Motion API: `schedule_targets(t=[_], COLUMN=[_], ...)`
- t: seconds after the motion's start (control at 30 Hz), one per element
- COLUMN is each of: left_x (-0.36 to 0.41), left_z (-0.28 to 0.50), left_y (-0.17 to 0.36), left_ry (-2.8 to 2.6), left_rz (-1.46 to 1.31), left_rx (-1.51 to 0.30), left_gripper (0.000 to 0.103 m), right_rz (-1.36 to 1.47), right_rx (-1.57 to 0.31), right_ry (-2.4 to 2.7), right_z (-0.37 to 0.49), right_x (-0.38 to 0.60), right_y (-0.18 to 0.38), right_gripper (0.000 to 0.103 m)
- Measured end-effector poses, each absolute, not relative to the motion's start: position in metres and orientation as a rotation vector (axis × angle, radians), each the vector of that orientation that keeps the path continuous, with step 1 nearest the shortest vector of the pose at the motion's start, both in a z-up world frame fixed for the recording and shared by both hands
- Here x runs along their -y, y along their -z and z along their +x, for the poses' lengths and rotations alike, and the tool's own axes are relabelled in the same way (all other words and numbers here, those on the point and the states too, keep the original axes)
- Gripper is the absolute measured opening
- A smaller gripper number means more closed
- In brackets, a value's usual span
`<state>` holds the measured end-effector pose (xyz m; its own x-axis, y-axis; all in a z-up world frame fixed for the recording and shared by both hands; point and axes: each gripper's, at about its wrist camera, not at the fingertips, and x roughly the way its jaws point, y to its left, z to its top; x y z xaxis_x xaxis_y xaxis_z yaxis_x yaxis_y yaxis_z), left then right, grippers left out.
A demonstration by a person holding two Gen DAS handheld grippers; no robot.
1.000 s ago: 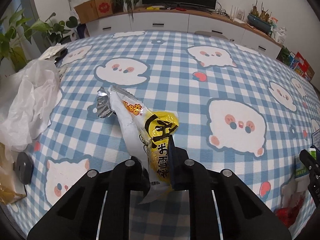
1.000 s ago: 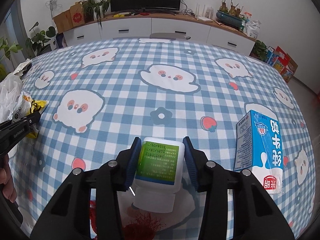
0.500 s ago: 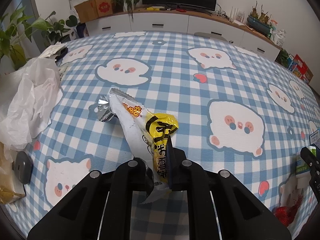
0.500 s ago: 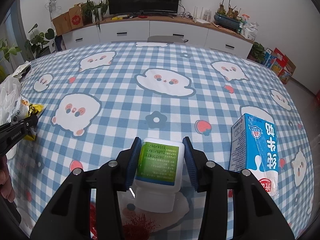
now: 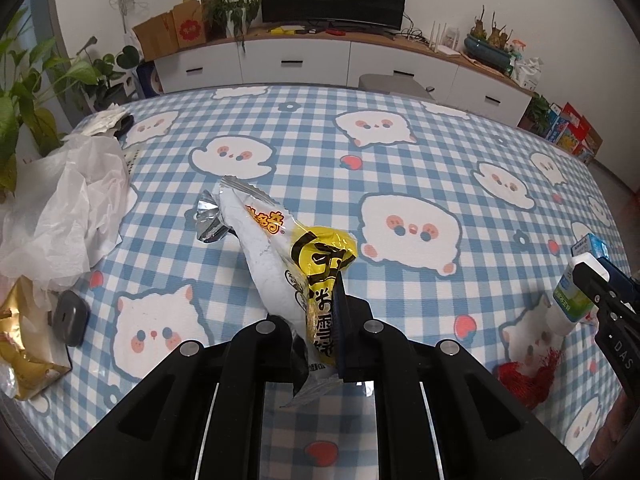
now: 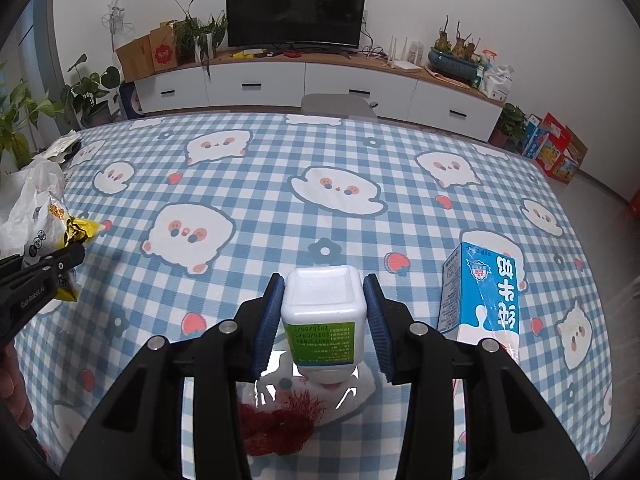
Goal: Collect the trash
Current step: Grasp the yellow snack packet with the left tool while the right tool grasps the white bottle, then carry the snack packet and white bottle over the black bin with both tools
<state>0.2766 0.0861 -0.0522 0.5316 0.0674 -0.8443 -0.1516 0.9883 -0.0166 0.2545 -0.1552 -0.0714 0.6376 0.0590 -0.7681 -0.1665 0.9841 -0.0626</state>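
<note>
A white and yellow snack wrapper [image 5: 272, 248] hangs pinched in my left gripper [image 5: 316, 312], which is shut on its lower end above the checked tablecloth [image 5: 400, 168]. The same wrapper [image 6: 52, 224] shows at the left edge of the right wrist view. A white bottle with a green label [image 6: 322, 320] sits upside down between the blue pads [image 6: 272, 312] of my right gripper [image 6: 323, 292]. Those jaws are closing and press on its sides, holding it off the cloth. From the left wrist view the bottle [image 5: 570, 300] appears at the far right.
A blue milk carton [image 6: 484, 292] stands right of the bottle. Red mesh netting [image 6: 280, 420] and clear film [image 6: 360, 392] lie under it. At the table's left edge lie a crumpled white plastic bag [image 5: 68, 208], a gold wrapper [image 5: 24, 344] and a dark grey disc [image 5: 70, 316].
Both grippers have risen with their loads. The wrapper lifted off the cloth. The bottle came up from the film and tipped, so its flat base now faces the camera.
</note>
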Motion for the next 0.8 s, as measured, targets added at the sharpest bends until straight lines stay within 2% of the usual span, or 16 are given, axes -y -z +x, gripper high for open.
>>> schedule_targets(t=[0.8], left_x=[-0.063], left_z=[0.182], left_y=[0.027], left_ry=[-0.108], left_rz=[-0.115], left_rx=[-0.978], left_gripper=[0.01], right_rz=[-0.044], right_rx=[-0.855], right_ry=[-0.183], right_z=[0.18], right_x=[0.168], right_y=[0.045], right_gripper=[0.039])
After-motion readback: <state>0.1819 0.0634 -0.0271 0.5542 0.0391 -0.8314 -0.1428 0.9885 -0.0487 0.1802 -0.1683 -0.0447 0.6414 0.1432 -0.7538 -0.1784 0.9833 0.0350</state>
